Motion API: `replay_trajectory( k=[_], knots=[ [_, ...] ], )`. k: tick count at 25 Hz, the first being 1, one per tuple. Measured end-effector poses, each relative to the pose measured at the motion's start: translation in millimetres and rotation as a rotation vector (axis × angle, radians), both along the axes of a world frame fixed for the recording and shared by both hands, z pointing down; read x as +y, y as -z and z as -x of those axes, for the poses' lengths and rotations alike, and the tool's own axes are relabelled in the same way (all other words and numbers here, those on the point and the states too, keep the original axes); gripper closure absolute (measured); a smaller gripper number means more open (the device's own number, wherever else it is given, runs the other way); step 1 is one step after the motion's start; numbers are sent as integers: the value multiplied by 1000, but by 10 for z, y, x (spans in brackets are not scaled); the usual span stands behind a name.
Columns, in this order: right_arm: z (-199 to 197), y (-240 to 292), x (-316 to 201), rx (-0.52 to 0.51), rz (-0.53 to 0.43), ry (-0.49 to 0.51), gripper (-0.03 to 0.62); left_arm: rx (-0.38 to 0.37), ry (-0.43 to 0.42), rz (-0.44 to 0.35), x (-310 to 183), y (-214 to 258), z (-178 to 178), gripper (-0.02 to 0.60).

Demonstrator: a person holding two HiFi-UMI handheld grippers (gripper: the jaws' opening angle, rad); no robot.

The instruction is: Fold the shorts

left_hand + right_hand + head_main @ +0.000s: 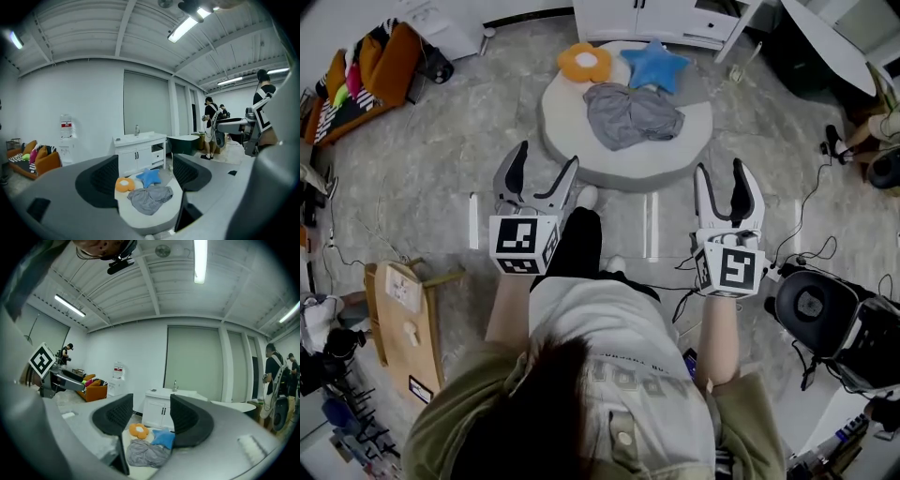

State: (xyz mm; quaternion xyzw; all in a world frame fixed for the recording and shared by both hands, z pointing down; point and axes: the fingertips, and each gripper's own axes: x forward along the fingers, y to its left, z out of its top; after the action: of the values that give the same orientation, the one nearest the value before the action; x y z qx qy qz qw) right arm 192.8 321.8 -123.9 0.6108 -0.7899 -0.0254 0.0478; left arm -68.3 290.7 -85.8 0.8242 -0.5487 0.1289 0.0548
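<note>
Shorts (633, 114): lay crumpled on mat (572, 155), long axis sideways, ahead.
Left gripper (547, 159): wide open, empty, at mat's near edge.
Right gripper (720, 171): open, empty, beside mat.

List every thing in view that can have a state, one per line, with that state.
shorts: unfolded, crumpled in a heap on the round pad
left gripper: jaws apart, holding nothing
right gripper: jaws apart, holding nothing
white cabinet: doors shut
</note>
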Motion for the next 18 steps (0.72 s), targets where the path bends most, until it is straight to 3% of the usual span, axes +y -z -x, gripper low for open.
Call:
replay_trajectory(
  k=[8, 18],
  knots=[
    [180, -164, -850, -27, 39, -34, 356, 7, -29, 30, -921, -162, 210, 229],
    [342, -375, -2044, 4, 108, -110, 356, 16, -159, 93, -2230, -360, 222, 229]
  ],
)
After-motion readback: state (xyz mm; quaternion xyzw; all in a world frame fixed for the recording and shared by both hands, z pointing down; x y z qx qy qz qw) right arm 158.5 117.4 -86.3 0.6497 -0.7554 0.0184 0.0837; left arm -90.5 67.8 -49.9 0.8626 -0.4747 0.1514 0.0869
